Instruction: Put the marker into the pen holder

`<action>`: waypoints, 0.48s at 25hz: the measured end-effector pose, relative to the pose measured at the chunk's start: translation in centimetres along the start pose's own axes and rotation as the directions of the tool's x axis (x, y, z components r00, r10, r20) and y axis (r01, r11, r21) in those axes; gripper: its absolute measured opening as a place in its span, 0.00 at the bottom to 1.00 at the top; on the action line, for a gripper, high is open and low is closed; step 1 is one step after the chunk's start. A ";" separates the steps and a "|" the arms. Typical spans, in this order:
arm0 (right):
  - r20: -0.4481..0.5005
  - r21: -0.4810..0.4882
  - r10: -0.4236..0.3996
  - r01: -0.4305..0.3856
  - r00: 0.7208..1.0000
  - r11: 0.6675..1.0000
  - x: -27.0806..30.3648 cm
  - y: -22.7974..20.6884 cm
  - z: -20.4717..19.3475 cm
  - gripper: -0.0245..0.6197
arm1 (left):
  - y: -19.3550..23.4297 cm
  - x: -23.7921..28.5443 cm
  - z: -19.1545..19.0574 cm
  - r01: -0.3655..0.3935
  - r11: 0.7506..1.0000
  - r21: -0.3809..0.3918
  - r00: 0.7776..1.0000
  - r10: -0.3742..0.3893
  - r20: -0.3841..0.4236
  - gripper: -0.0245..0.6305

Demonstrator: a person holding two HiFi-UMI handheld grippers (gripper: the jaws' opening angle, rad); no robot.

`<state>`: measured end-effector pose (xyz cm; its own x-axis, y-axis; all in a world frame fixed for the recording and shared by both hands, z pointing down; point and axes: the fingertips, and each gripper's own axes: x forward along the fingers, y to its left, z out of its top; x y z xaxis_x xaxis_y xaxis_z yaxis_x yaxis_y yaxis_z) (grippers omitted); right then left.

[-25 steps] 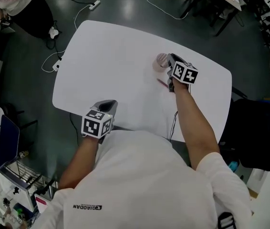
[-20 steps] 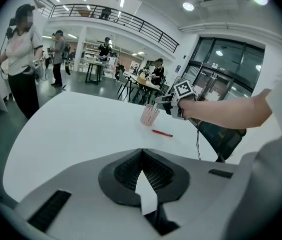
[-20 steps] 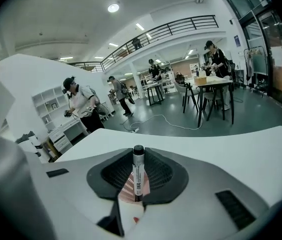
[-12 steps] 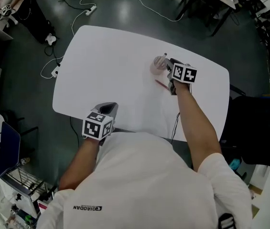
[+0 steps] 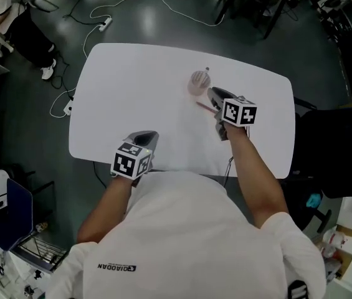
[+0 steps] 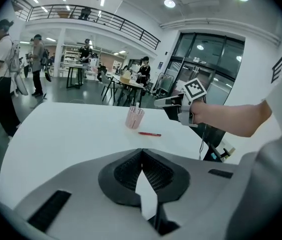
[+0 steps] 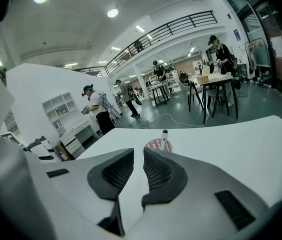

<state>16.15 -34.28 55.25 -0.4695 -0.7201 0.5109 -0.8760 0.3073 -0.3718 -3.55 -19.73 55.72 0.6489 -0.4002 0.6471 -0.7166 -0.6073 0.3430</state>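
Head view, table: the white table [image 5: 132, 80] filled the middle.
Head view, holder: the pink pen holder [image 5: 198, 84] stood at upper middle with the marker [image 5: 207, 71] in it. A red pen [image 5: 204, 107] lay just below.
Head view, grippers: the right gripper [image 5: 213, 92] was near the holder. The left gripper [image 5: 146, 136] was at the table's lower edge.
Left gripper view: its jaws were pressed together, holding nothing.
Right gripper view: its jaws stood a little apart, had just been closing, and held nothing.
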 end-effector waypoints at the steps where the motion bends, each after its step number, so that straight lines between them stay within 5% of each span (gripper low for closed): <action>1: 0.011 0.008 0.003 -0.003 1.000 1.000 -0.8 0.5 -0.2 0.16 | 0.0 0.1 0.3 0.006 1.000 0.011 1.000 -0.006 0.004 0.08; 12: 0.080 0.009 -0.010 0.009 0.997 1.000 -9.1 5.9 -4.4 0.09 | -0.5 -0.5 2.3 0.090 0.991 0.101 0.995 -0.093 0.023 0.08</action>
<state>14.78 -23.15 51.82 -0.4502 -0.7706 0.4510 -0.8793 0.2948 -0.3741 -2.99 -20.79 53.65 0.7185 -0.3574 0.5967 -0.6257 -0.7069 0.3300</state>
